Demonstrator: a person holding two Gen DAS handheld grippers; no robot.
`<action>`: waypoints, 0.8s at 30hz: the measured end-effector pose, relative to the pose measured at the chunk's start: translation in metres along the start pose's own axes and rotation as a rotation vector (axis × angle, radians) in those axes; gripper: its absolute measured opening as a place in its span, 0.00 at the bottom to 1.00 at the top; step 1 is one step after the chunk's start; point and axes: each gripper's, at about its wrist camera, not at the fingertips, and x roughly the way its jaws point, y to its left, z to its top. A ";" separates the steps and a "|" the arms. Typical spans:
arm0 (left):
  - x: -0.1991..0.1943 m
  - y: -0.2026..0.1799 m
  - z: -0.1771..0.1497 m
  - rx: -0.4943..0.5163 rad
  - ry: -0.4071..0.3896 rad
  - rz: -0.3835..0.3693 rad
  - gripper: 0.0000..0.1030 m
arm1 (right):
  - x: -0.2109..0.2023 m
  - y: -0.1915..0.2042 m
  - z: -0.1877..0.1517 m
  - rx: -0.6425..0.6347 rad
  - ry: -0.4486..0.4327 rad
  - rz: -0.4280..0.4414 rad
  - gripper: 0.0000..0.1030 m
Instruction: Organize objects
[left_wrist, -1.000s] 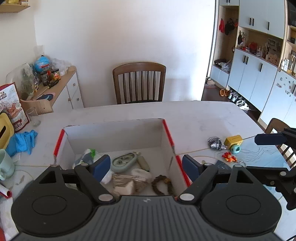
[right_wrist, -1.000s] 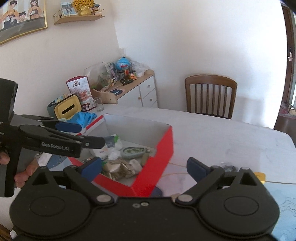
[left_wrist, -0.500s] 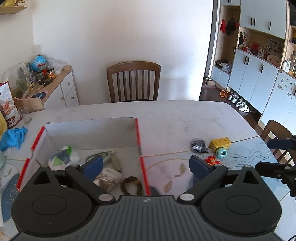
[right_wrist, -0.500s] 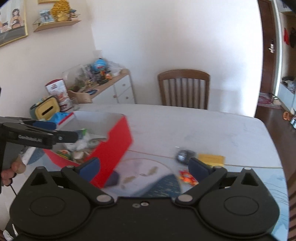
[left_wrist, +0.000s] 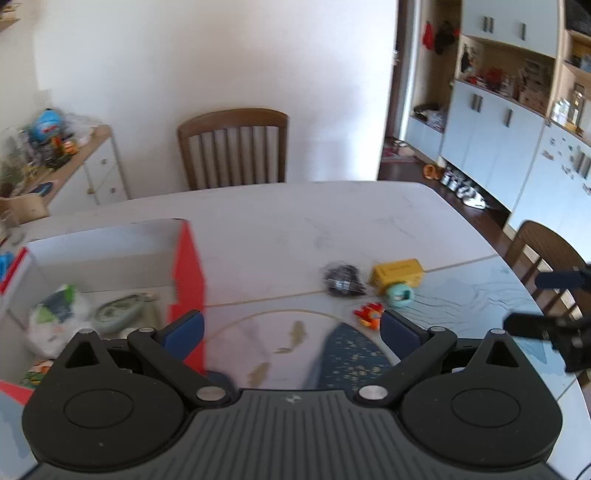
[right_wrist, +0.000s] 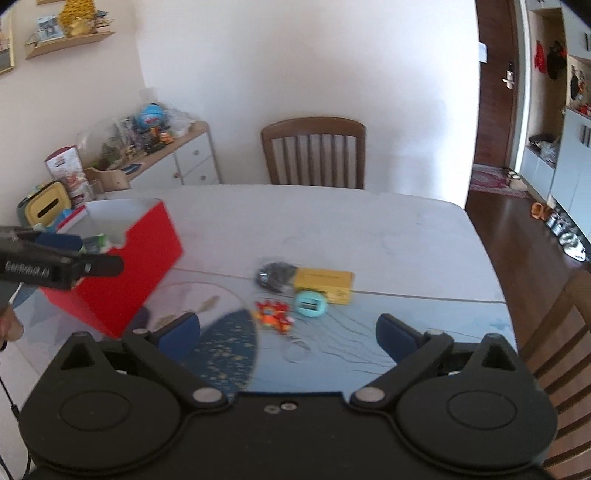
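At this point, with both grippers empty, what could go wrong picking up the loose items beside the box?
The dark bundle, yellow box, teal toy and orange toy lie bunched together, so wide-open jaws may catch two. The left gripper and right gripper could collide there.

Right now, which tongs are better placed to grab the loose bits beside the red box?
Right tongs, probably: open and empty, with the orange toy and round teal gadget just beyond their tips. The left tongs, also open, sit nearer the red cardboard box.
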 end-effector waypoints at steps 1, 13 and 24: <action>0.004 -0.006 -0.002 0.007 0.001 -0.006 0.99 | 0.003 -0.005 0.000 0.003 0.002 -0.007 0.98; 0.063 -0.048 -0.015 0.025 0.034 -0.040 0.99 | 0.051 -0.052 0.005 0.029 0.071 -0.033 0.96; 0.116 -0.082 -0.028 0.119 0.038 -0.023 0.99 | 0.100 -0.062 0.009 0.085 0.169 -0.023 0.93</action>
